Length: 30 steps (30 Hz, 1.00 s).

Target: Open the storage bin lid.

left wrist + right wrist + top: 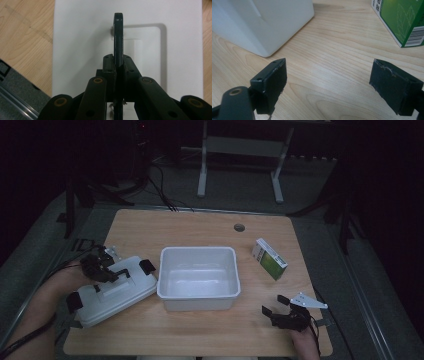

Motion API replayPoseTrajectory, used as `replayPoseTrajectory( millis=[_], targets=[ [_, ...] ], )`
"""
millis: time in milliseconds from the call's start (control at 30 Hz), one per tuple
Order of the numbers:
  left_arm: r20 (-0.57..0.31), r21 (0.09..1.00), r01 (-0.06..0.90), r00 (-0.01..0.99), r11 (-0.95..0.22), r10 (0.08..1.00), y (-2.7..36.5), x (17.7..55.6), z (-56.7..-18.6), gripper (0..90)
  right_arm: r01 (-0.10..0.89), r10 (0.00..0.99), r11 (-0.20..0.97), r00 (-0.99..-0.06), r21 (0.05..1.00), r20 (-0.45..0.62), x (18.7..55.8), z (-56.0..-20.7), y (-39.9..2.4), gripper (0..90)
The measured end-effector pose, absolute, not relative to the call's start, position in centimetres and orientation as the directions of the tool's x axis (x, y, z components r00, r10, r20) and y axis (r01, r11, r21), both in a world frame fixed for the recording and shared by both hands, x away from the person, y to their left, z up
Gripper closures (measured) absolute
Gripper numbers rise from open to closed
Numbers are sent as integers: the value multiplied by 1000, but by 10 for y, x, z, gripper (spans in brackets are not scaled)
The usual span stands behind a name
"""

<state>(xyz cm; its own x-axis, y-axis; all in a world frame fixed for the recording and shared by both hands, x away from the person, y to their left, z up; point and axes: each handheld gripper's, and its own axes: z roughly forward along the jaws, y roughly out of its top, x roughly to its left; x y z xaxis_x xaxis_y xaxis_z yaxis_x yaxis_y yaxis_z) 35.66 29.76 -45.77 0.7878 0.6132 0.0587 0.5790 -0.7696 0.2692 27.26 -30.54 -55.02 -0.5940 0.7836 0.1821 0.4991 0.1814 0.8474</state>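
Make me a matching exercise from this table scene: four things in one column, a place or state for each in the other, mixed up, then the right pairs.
Things:
1. white lid
2. white tub
3. green box
4. right gripper

Places or states:
A. open jaws, nothing between them
B. middle of the table, empty
C. its black handle pinched by the left gripper
D. lies to the right of the tub

Pairs: 1-C, 2-B, 3-D, 4-A
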Motion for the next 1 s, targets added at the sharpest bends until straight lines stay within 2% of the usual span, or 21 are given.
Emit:
replayPoseTrajectory(
  millis=[800, 833, 900, 933, 967, 1000],
  targets=[
    [16, 248, 598, 784, -763, 620, 286, 372, -480, 830, 500, 784, 190, -596, 845, 176, 272, -550, -305, 140],
    [29, 254, 605, 775, -755, 631, 286, 372, -479, 819, 500, 783, 192, -597, 845, 175, 272, -550, -305, 140],
    [31, 263, 613, 767, -745, 641, 287, 373, -478, 742, 498, 782, 193, -598, 845, 174, 272, -550, -305, 140],
    [33, 274, 646, 734, -712, 678, 291, 375, -476, 742, 497, 782, 193, -598, 846, 173, 272, -550, -305, 140],
    [50, 268, 654, 724, -707, 688, 292, 375, -476, 606, 496, 784, 188, -595, 848, 175, 272, -550, -306, 140],
    [73, 270, 656, 716, -705, 695, 293, 374, -475, 553, 498, 783, 183, -595, 848, 180, 271, -550, -307, 142]
  ],
)
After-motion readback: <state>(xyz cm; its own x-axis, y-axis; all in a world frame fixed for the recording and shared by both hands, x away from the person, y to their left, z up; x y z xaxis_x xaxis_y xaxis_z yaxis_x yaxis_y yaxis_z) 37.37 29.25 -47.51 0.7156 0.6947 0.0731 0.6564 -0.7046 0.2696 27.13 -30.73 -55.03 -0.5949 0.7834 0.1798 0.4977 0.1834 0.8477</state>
